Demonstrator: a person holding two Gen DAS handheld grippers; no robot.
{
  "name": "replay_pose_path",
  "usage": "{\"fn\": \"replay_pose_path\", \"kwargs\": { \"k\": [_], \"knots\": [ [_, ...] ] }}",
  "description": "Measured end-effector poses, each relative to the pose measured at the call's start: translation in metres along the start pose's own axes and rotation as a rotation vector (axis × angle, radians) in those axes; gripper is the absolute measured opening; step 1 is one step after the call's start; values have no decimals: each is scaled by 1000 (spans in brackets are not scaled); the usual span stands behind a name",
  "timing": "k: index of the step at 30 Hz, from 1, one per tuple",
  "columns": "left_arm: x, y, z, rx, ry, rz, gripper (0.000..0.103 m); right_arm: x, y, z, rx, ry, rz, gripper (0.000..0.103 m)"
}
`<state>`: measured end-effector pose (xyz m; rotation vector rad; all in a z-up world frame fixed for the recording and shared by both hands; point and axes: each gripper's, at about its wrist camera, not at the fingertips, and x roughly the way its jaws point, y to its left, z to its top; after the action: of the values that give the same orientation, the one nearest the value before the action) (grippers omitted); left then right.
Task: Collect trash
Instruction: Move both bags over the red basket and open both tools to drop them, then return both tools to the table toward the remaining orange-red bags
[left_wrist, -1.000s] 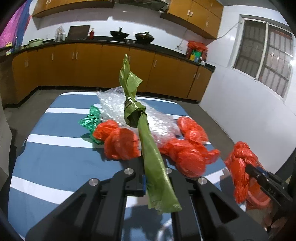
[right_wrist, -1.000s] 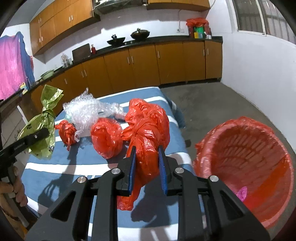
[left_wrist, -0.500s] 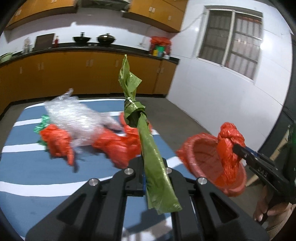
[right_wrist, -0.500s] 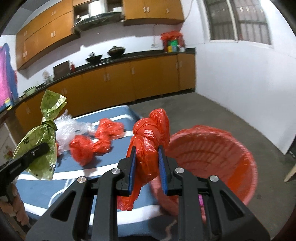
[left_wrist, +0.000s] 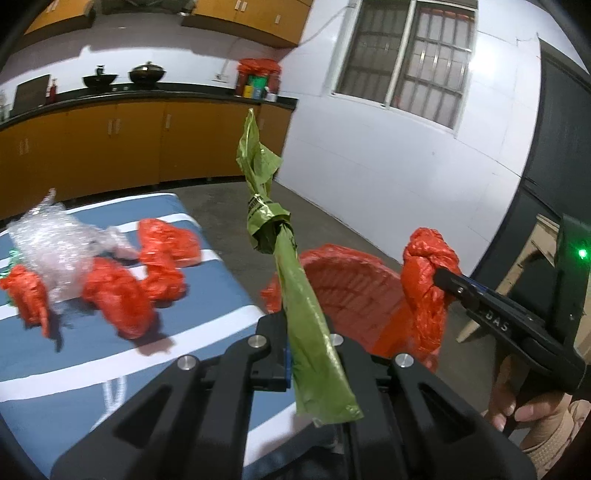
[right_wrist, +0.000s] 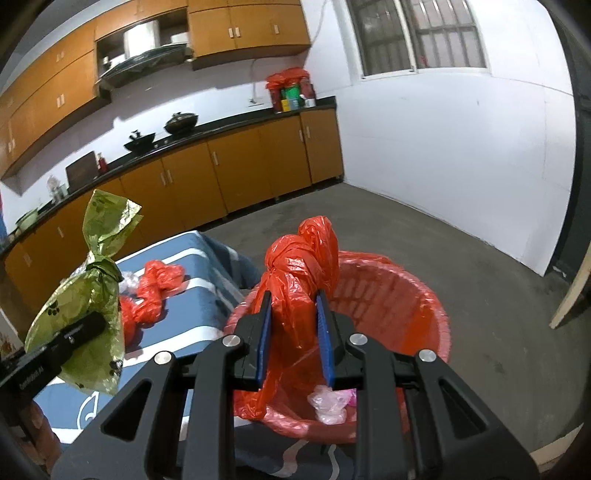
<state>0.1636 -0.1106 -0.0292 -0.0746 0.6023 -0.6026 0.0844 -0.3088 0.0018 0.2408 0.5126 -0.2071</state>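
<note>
You're mid-carry: left gripper (left_wrist: 295, 365) pinching the green bag (left_wrist: 295, 295), right gripper (right_wrist: 295, 332) clamping the red bag (right_wrist: 295, 288) over the red bin (right_wrist: 424, 314) off the table's corner—next, release both inside.

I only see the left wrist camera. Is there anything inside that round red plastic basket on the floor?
Observer: Yes. The right wrist view looks into the round red plastic basket: a crumpled pink and clear plastic scrap lies at its bottom.
Visitor: Is the knotted red plastic bag really clamped?
Observer: Yes. The right gripper has blue pads, and they press the knotted red plastic bag from both sides.
Visitor: Anything printed on the green one?
Observer: The knotted green plastic bag, held in the left gripper, has black paw prints on its side.
</note>
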Motion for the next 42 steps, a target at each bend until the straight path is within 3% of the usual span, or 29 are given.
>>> {"fn": "replay_pose_path", "kwargs": {
  "k": [14,27,30,35,42],
  "knots": [
    [59,-42,0,41,80,-132,5,14,-35,8,50,-3,-59,23],
    [99,-60,-1,74,129,-165,5,26,-52,13,92,4,-83,23],
    [104,-61,-2,81,137,-168,9,28,-53,14,99,5,-84,23],
    [110,-60,-6,72,148,-152,36,32,-58,16,118,16,-72,29],
    [107,-45,-9,39,150,-97,46,31,-62,12,123,24,-80,43]
  ]
}}
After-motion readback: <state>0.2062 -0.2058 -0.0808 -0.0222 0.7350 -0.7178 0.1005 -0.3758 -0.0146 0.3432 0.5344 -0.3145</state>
